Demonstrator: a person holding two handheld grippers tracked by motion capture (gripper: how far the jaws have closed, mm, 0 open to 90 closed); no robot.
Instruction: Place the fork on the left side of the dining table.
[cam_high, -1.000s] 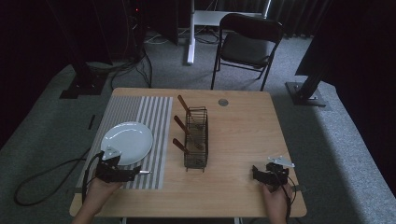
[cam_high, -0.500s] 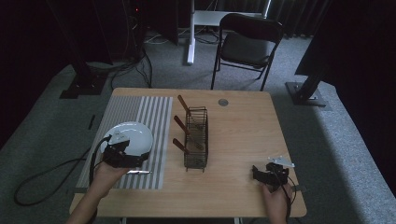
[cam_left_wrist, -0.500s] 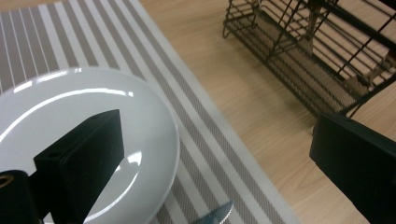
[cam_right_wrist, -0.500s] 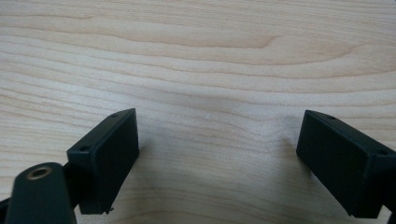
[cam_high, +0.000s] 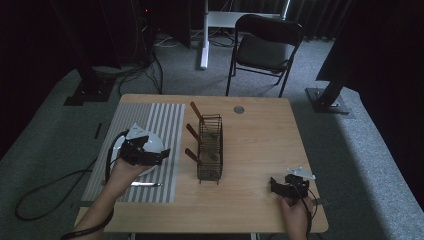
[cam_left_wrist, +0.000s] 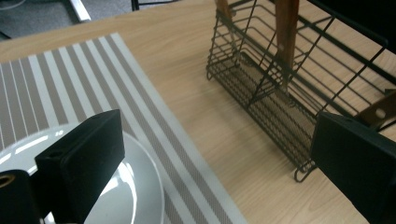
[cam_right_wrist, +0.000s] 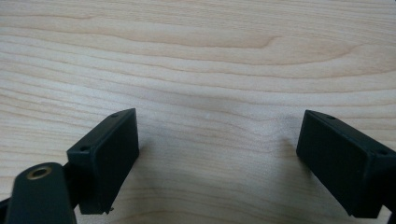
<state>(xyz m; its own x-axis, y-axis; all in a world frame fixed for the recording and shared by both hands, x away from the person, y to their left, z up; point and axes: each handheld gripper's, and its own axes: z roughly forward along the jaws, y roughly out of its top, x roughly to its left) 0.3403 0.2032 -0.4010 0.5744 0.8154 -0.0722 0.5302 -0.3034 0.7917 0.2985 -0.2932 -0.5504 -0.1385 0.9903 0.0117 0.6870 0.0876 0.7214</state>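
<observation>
A white plate (cam_high: 150, 142) lies on the striped placemat (cam_high: 150, 115) at the table's left. My left gripper (cam_high: 161, 155) hovers over the plate's right part, pointing toward the black wire rack (cam_high: 210, 150). In the left gripper view, the gripper (cam_left_wrist: 215, 172) is open and holds nothing, with the plate (cam_left_wrist: 130, 196) under one jaw and the rack (cam_left_wrist: 275, 88) with its wooden handles (cam_left_wrist: 286, 32) beyond the other. My right gripper (cam_high: 275, 186) rests near the front right of the table. Its jaws (cam_right_wrist: 217, 158) stand open over bare wood.
A thin silver utensil (cam_high: 145, 184) lies on the placemat in front of the plate. A small round metal disc (cam_high: 238, 109) sits in the tabletop at the back. A black chair (cam_high: 267, 47) stands beyond the table.
My left gripper has risen from the front of the placemat and moved away from the person, over the plate. The right gripper has stayed put.
</observation>
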